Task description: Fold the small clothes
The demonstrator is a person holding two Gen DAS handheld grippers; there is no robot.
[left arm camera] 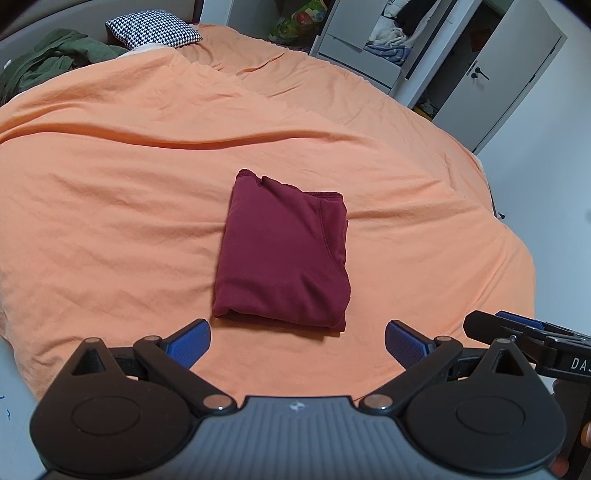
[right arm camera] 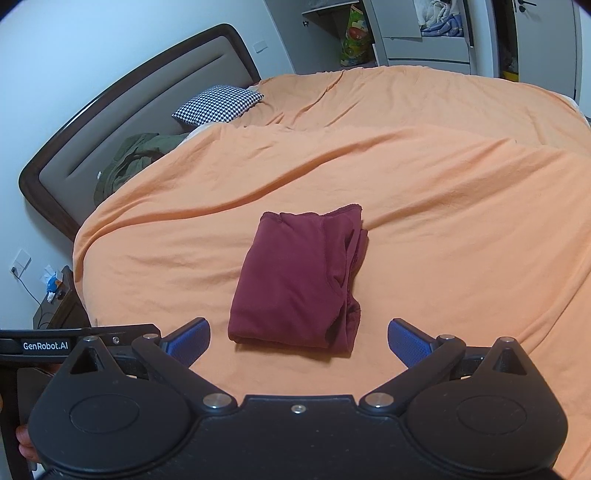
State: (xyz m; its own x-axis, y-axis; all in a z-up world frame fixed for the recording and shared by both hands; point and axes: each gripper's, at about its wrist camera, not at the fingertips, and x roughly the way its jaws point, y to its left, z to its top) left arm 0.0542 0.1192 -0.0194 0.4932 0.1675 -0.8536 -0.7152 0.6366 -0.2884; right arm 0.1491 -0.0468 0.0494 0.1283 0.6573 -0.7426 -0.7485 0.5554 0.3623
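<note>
From the left wrist view, the maroon garment (left arm camera: 282, 251) lies folded into a compact rectangle near the middle of the orange bedspread (left arm camera: 110, 206), its near folded edge rounded and its far edge showing a hem and seam. The left gripper (left arm camera: 297, 341) hangs just short of that near edge, jaws spread wide and empty, touching nothing. Bare bedspread surrounds the garment on all sides, with long creases beyond it. The right gripper (left arm camera: 517, 328) shows at the right of the garment, off its corner. Far beyond the garment sit a houndstooth pillow (left arm camera: 153, 29) and a green jacket (left arm camera: 55, 59). From the right wrist view, the garment (right arm camera: 295, 284) again lies flat ahead, layered edges stacked along its right side. The right gripper (right arm camera: 298, 341) is likewise wide apart and empty, just short of the near edge. The headboard (right arm camera: 122, 107) stands far left of the garment.
</note>
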